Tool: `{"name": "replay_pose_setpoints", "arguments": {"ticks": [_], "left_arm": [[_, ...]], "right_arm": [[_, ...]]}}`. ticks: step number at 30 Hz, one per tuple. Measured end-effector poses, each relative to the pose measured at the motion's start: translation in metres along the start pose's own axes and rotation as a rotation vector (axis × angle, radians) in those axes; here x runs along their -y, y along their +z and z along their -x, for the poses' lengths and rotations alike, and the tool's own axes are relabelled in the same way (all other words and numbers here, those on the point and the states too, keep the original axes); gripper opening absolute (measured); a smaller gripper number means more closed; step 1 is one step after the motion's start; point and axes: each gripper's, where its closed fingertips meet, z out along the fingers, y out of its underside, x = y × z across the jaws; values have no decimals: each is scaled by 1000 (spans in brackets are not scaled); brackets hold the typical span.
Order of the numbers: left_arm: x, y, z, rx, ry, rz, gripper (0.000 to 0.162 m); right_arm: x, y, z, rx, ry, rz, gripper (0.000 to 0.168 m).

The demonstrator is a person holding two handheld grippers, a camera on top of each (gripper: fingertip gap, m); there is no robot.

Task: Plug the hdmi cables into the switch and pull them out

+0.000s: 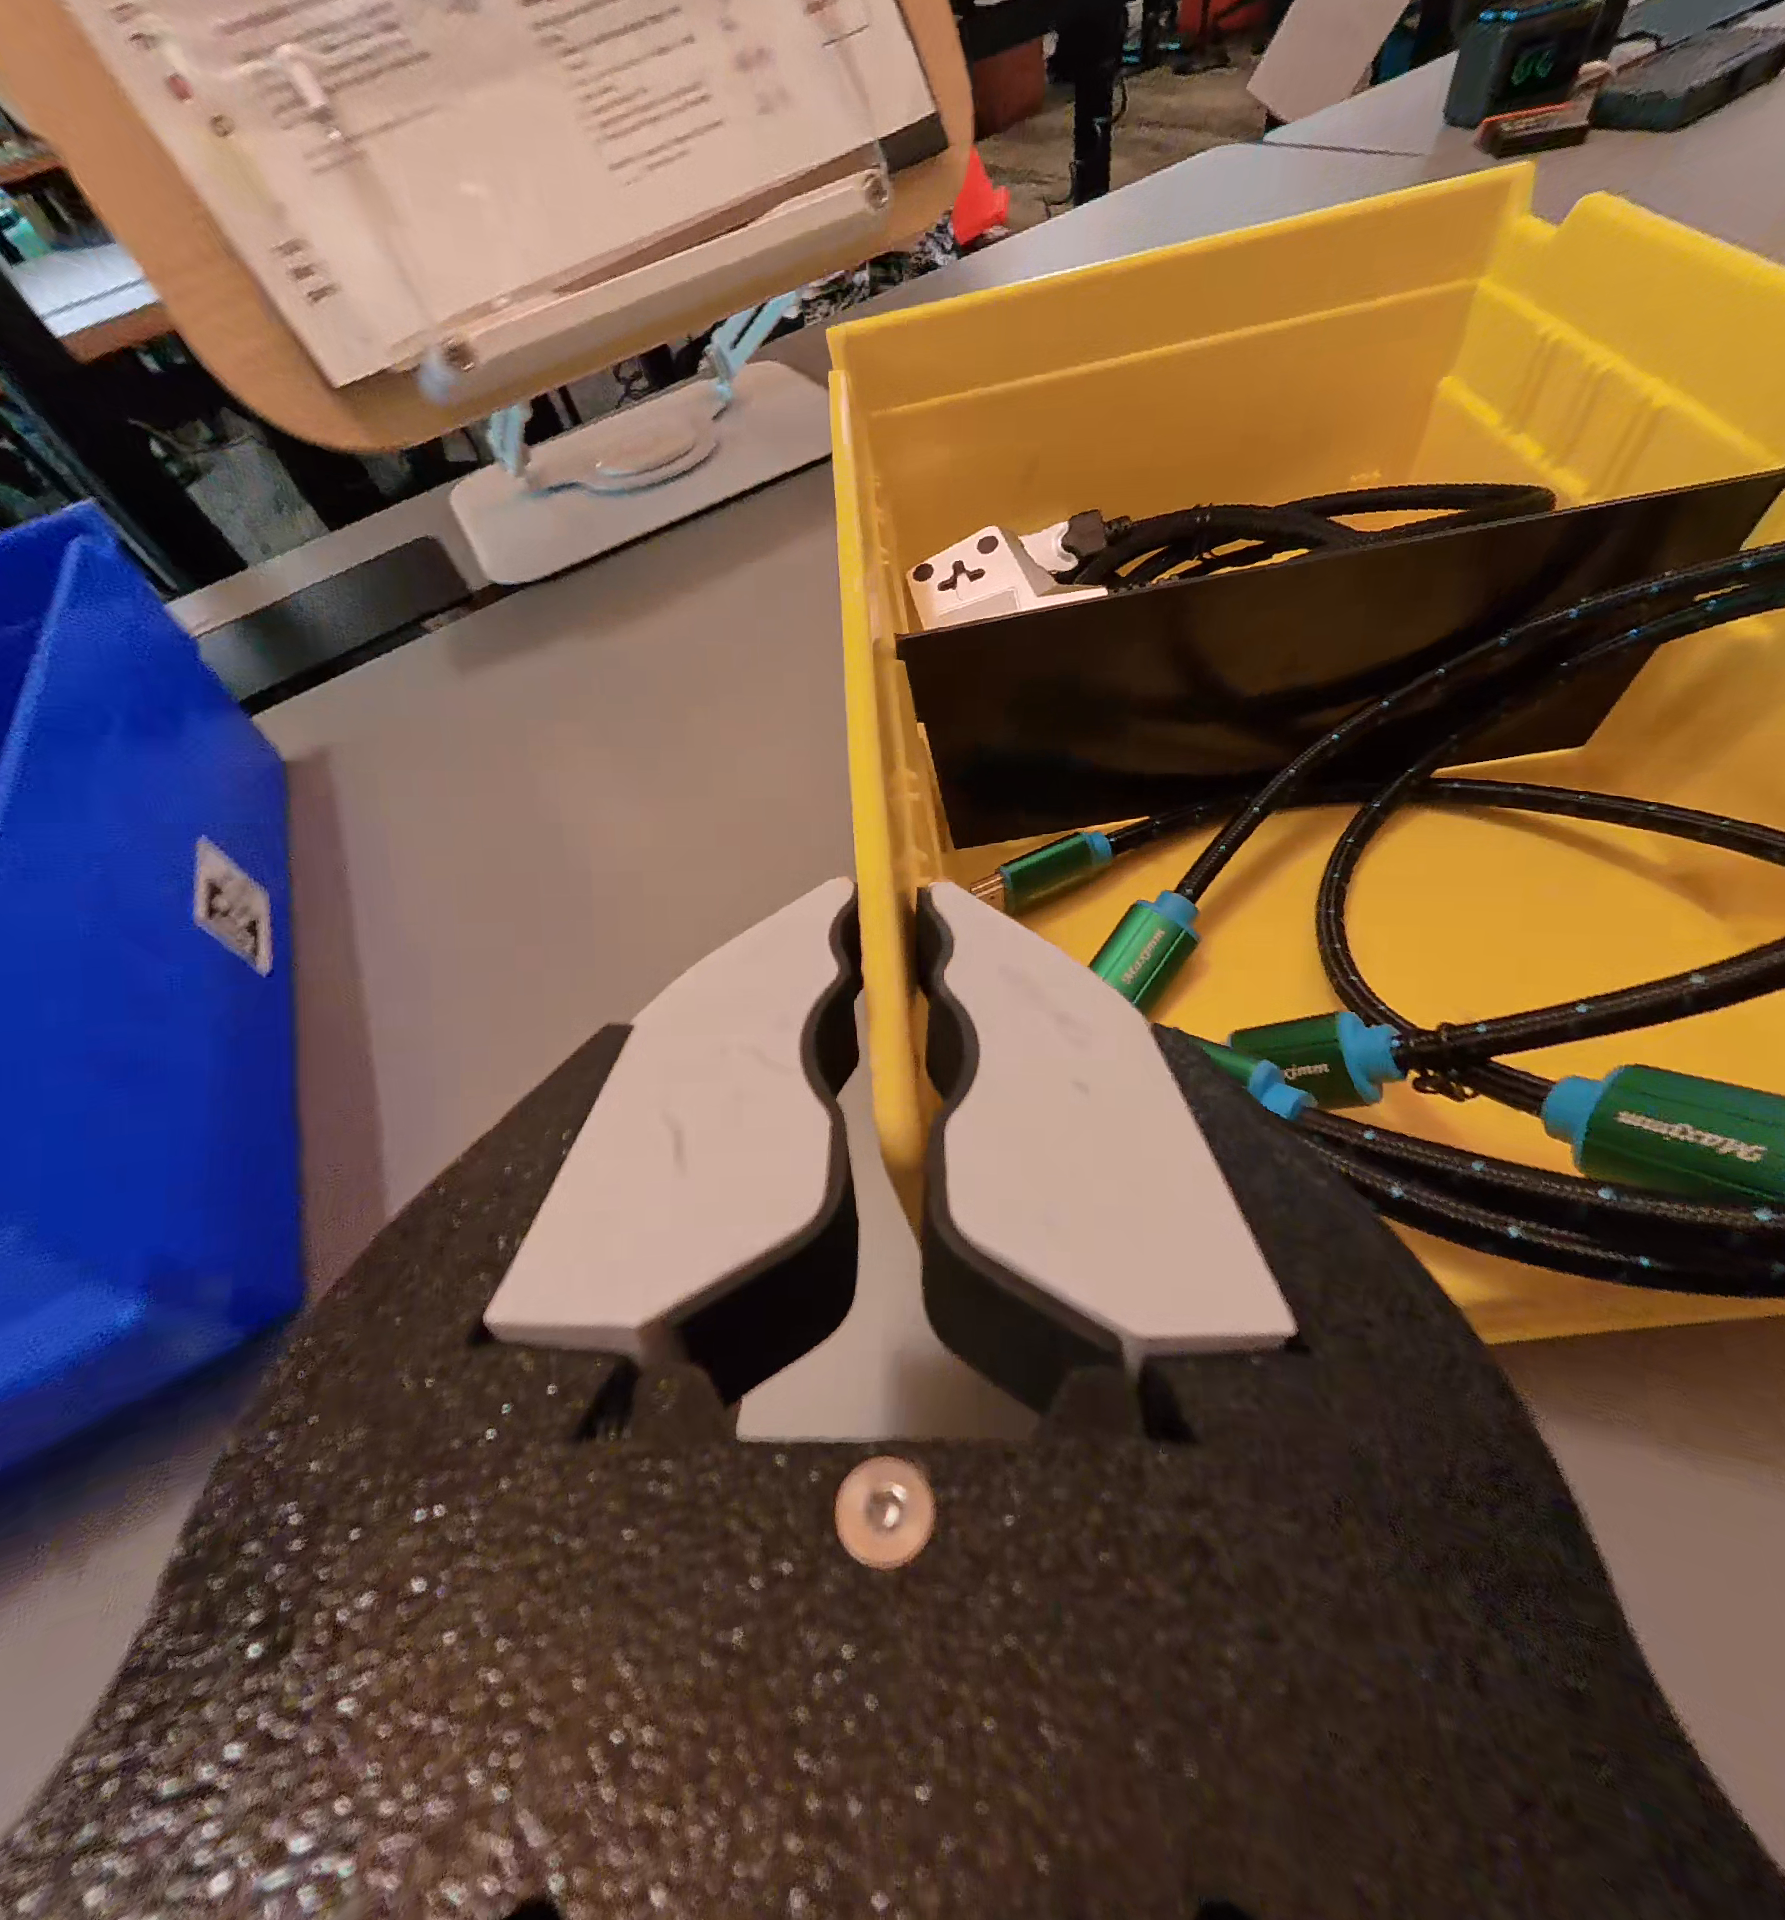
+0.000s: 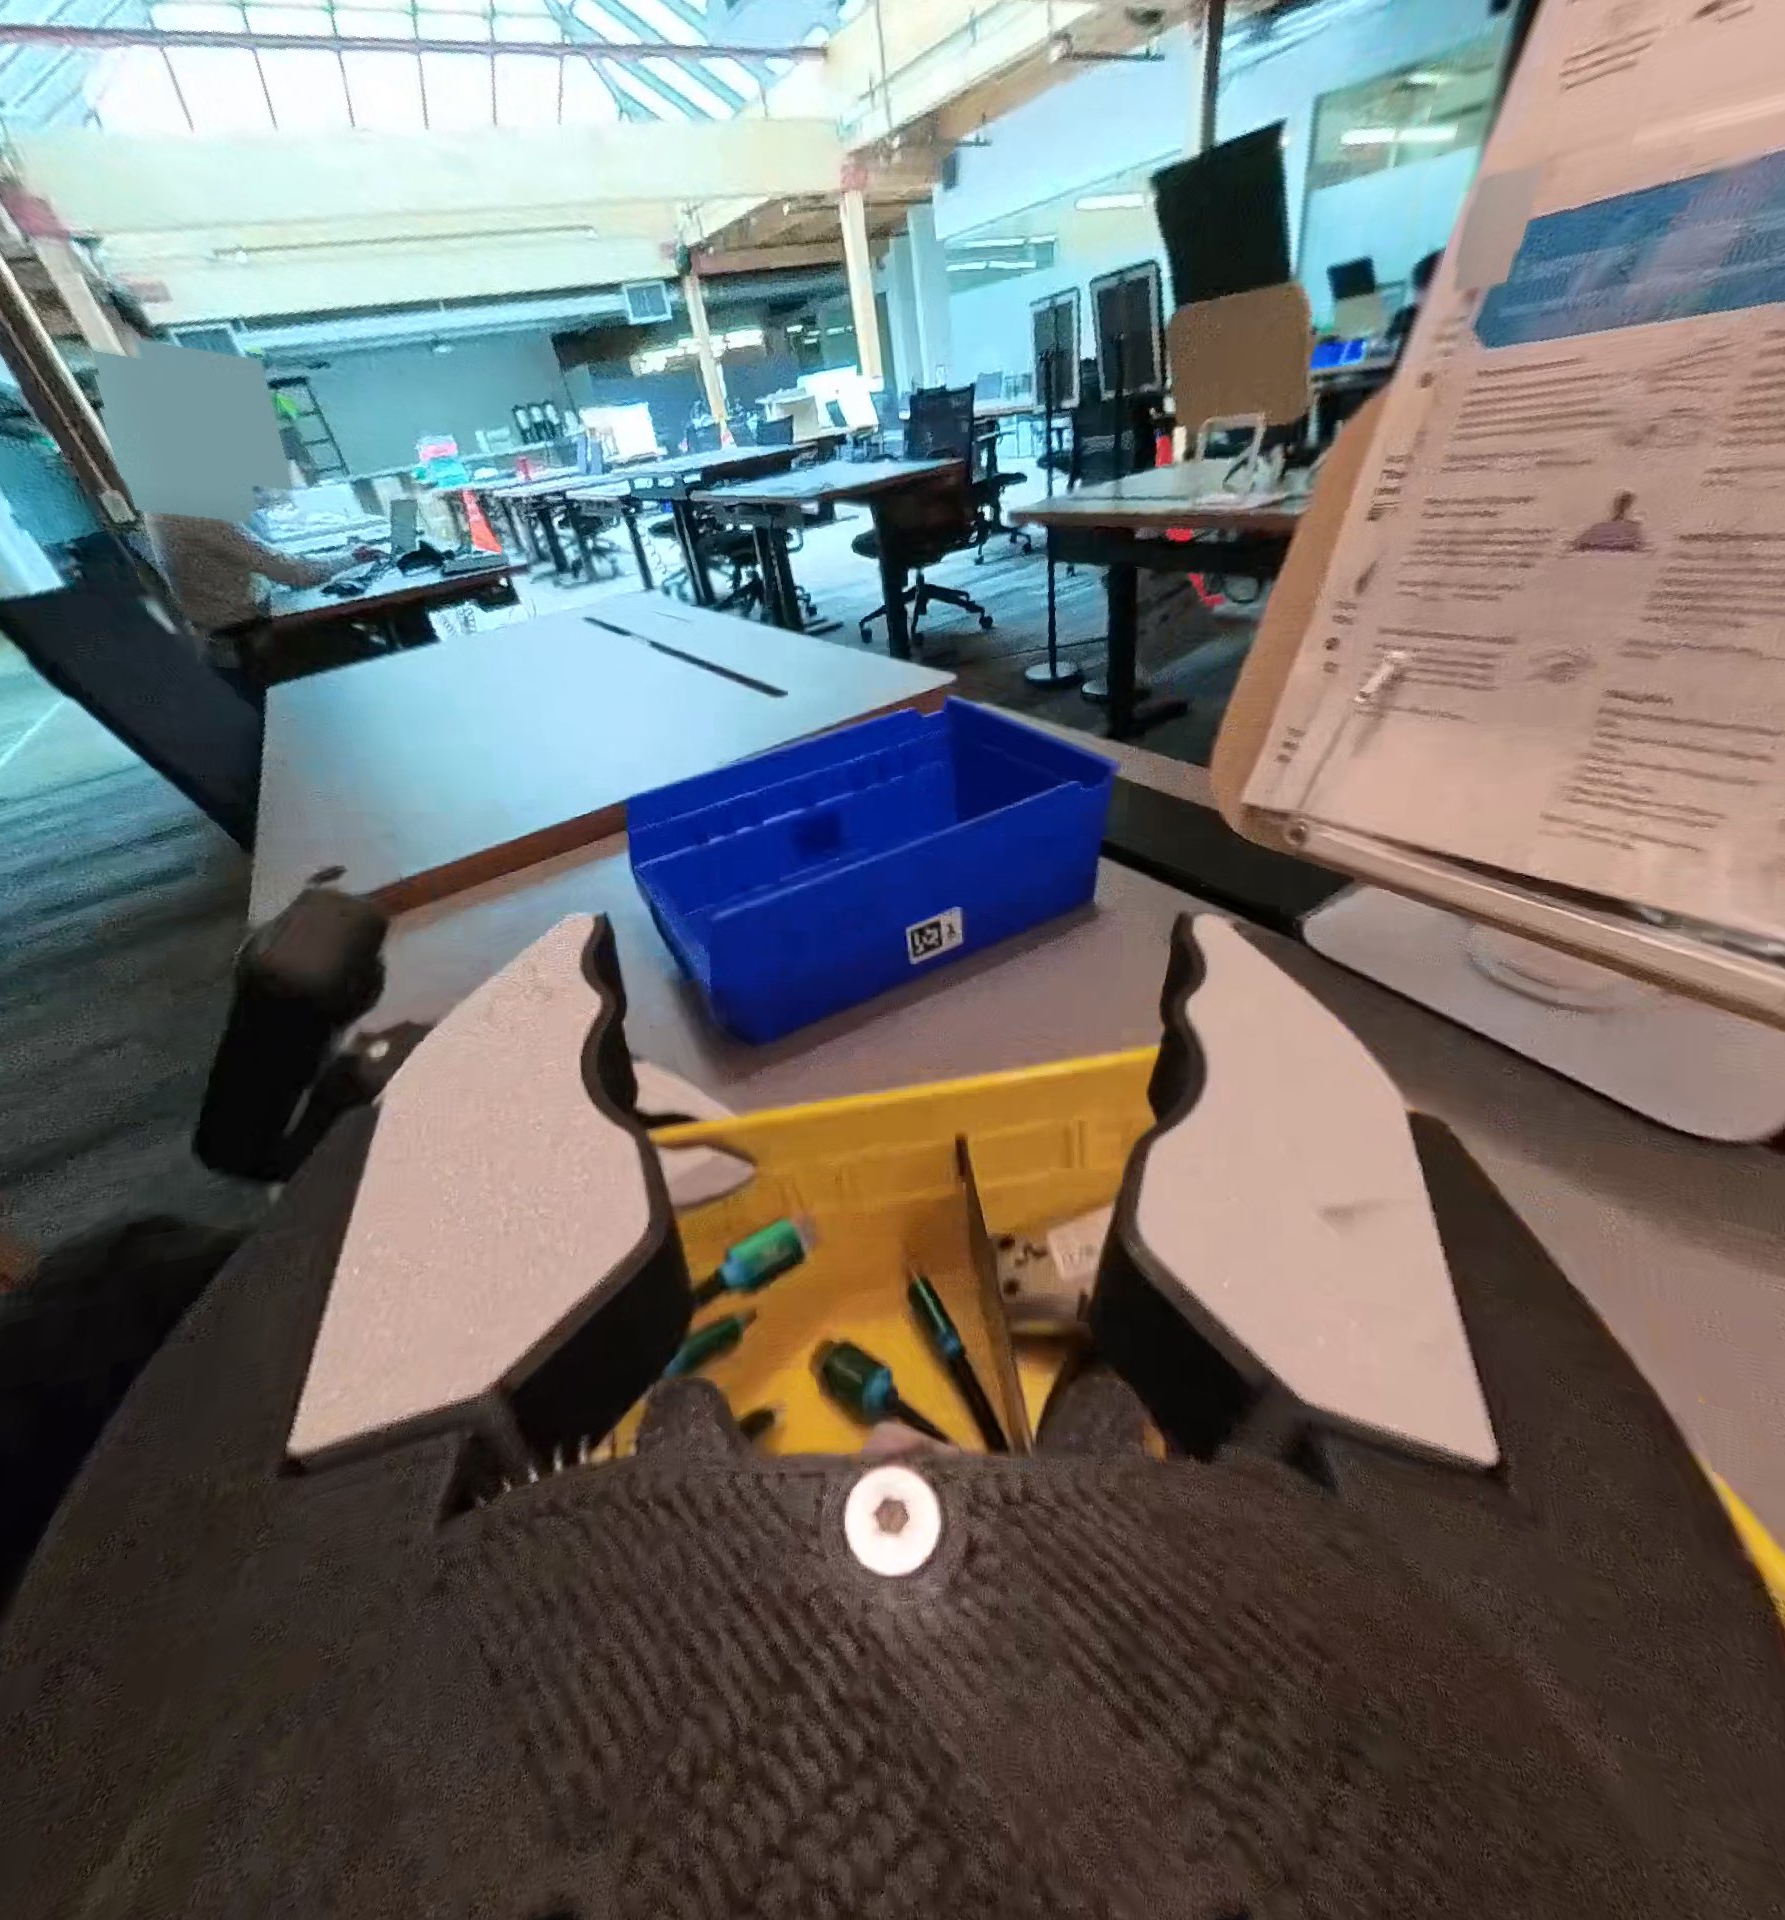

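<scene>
A yellow bin point(image 1: 1179, 270) holds several black braided HDMI cables with green plugs point(image 1: 1142, 951). A black divider point(image 1: 1283, 686) crosses the bin. Behind it lies the white switch point(image 1: 981, 582) with a black cable beside it. My left gripper point(image 1: 888, 920) is shut on the bin's near left wall, one finger inside and one outside. My right gripper point(image 2: 893, 935) is open and empty. It hovers over the yellow bin point(image 2: 919, 1122), above the green plugs point(image 2: 763, 1252), the divider point(image 2: 987, 1268) and the switch point(image 2: 1059, 1247).
A blue bin point(image 1: 109, 935) stands on the grey table left of the yellow one; it shows ahead in the right wrist view point(image 2: 867, 831). A document stand point(image 1: 514, 156) on a white base point(image 1: 639, 457) rises behind the bins, also at right in the right wrist view point(image 2: 1594, 520).
</scene>
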Motion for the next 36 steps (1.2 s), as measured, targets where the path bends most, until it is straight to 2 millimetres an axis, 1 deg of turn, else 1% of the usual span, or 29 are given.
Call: {"name": "replay_pose_setpoints", "arguments": {"ticks": [1,3,4,5,6,7,9,10,11,12,14,15,16,17,19,20,21,23,24,25,27,28,29,30,31,33,35,36], "left_arm": [[-3,-6,4,-1,-17,-6,7],[-5,-12,9,-4,-78,-37,7],[-5,-14,10,-2,-111,-61,6],[-4,-15,11,0,-144,-84,6],[-4,-15,11,0,-164,-105,5],[-3,-15,11,-6,-163,-115,5],[-4,-14,17,1,-161,-116,5],[-4,-14,19,11,-154,-123,6],[-3,-14,22,15,-149,-132,6],[-3,-15,23,17,-147,-141,6],[-4,-16,28,29,-140,-157,6],[-4,-17,31,43,-132,-165,6],[-4,-18,34,58,-124,-172,6],[-4,-19,37,70,-120,-177,6],[-4,-19,42,93,-122,-203,7],[-4,-19,44,105,-119,-214,7],[-4,-19,45,112,-112,-215,7],[-5,-20,47,112,-110,-215,8],[-5,-20,48,109,-109,-215,7],[-5,-20,49,102,-110,-217,7],[-6,-21,50,78,-118,-220,7],[-6,-23,51,71,-120,-221,7],[-7,-24,52,72,-118,-221,7],[-7,-24,54,77,-114,-221,7],[-8,-25,54,81,-110,-221,7],[-8,-26,55,88,-104,-220,7],[-9,-28,58,97,-95,-219,7],[-11,-30,62,109,-85,-216,7]], "right_arm": [[5,31,5,31,16,28,98],[5,96,14,113,148,122,87],[3,127,12,118,239,165,83],[-2,157,4,83,303,201,81],[-10,185,-7,27,331,237,85],[-21,209,-16,-23,322,285,92],[-55,248,-40,-166,303,406,103],[-73,263,-49,-220,324,464,110],[-91,276,-52,-246,361,518,111],[-107,288,-49,-241,411,562,108],[-131,309,-37,-195,453,627,94],[-142,316,-32,-195,455,663,93],[-150,323,-30,-208,453,690,95],[-156,330,-27,-217,434,702,95],[-168,342,-21,-209,365,741,87],[-175,346,-18,-208,346,770,90],[-179,349,-20,-235,334,784,89],[-182,352,-33,-282,222,795,60],[-183,353,-39,-308,213,799,49],[-183,352,-47,-355,236,795,34],[-180,354,-53,-371,292,754,22],[-174,356,-50,-325,326,722,22],[-166,358,-46,-292,321,701,23],[-151,357,-48,-299,269,670,21],[-130,357,-51,-303,227,617,22],[-80,349,-62,-317,209,510,21],[-26,328,-77,-307,183,418,19],[2,311,-85,-300,166,363,18]]}}
